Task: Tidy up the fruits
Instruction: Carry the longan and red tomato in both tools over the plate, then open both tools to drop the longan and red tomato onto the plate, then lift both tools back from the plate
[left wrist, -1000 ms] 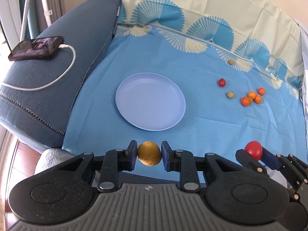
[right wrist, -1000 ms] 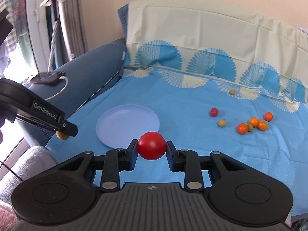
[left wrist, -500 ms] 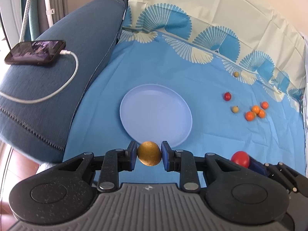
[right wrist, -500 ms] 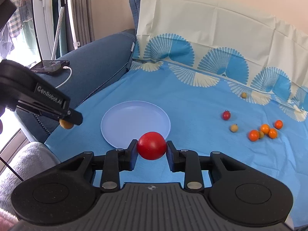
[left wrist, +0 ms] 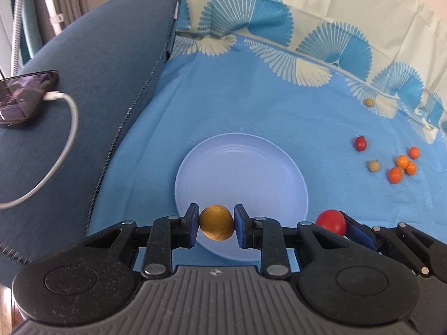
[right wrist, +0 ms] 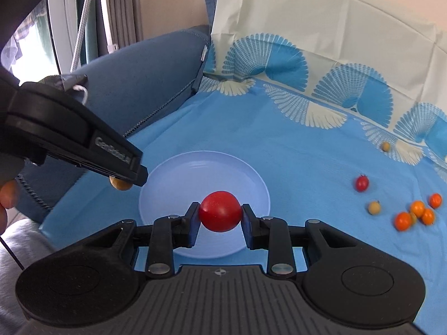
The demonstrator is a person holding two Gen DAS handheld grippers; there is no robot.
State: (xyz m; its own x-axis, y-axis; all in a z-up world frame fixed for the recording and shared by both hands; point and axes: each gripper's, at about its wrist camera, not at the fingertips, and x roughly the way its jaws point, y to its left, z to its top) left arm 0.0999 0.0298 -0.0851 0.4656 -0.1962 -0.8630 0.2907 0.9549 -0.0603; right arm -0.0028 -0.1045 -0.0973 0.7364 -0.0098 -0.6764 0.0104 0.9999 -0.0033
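A pale blue plate [left wrist: 243, 167] lies empty on a blue patterned cloth [left wrist: 251, 106] over a sofa, with nothing between it and the two grippers at its near side. On the sofa arm [left wrist: 83, 83] to the left lies a phone [left wrist: 25, 97] with a white cable [left wrist: 64, 145] plugged in. Well to the right of the plate, small fruits are scattered on the cloth: a red cherry tomato [left wrist: 360, 143], two dull yellow ones [left wrist: 373, 165], and a tight cluster of orange ones [left wrist: 402, 166]. The left gripper [left wrist: 216, 224] is clamped on a yellow fruit [left wrist: 216, 222], slightly oval, its long axis running roughly across between the pads, held over the plate's near rim. The right gripper [right wrist: 220, 217] is clamped on a round red tomato [right wrist: 220, 211], with no clear long axis, also above the plate's near part.
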